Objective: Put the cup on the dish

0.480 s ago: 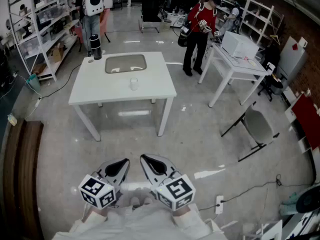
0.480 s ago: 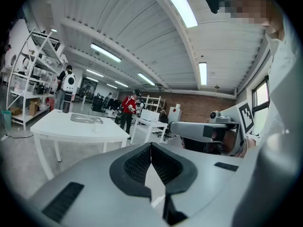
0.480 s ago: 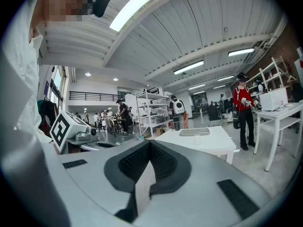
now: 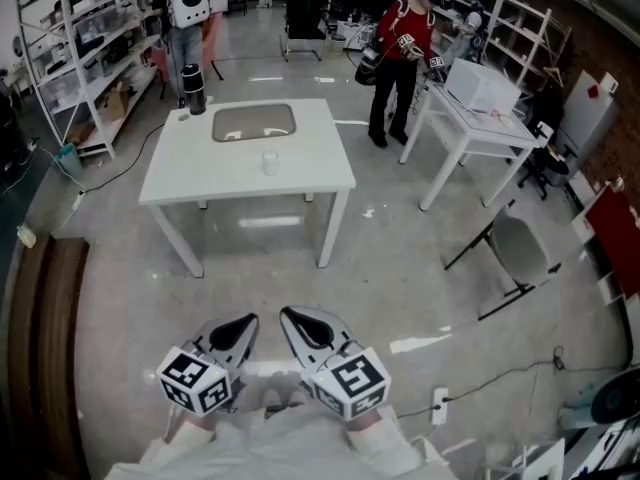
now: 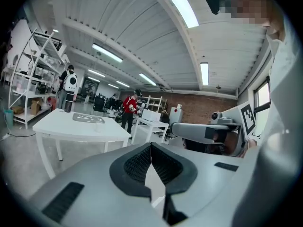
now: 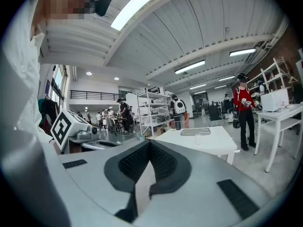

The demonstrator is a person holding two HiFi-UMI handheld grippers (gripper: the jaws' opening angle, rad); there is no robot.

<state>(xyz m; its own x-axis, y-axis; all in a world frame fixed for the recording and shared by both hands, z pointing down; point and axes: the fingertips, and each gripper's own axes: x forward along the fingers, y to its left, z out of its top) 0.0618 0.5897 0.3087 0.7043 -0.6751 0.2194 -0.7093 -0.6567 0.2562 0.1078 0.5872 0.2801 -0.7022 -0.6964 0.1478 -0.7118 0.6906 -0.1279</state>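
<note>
Far ahead, a small clear cup [image 4: 268,164] stands upright on the white table [image 4: 300,183], apart from the clear glass dish [image 4: 253,122] lying behind it. Both show small in the left gripper view, cup [image 5: 98,126] and dish [image 5: 86,118], and in the right gripper view, cup [image 6: 198,138] and dish [image 6: 195,131]. My left gripper [image 4: 243,323] and right gripper [image 4: 291,317] hang side by side close to my body, over the floor, well short of the table. Each has its jaws shut with nothing between them, as the left gripper [image 5: 151,146] and right gripper [image 6: 149,144] show.
A dark tumbler [image 4: 192,90] stands at the table's far left corner. A person in red [image 4: 398,58] stands by a second white table [image 4: 470,118]. Another person with a white backpack [image 4: 185,8] is near the shelves [image 4: 80,48]. A folding chair [image 4: 515,253] and floor cables lie to the right.
The head view has shifted slightly, so the table sits a touch lower and to the right. Both grippers hold the same place, still shut.
</note>
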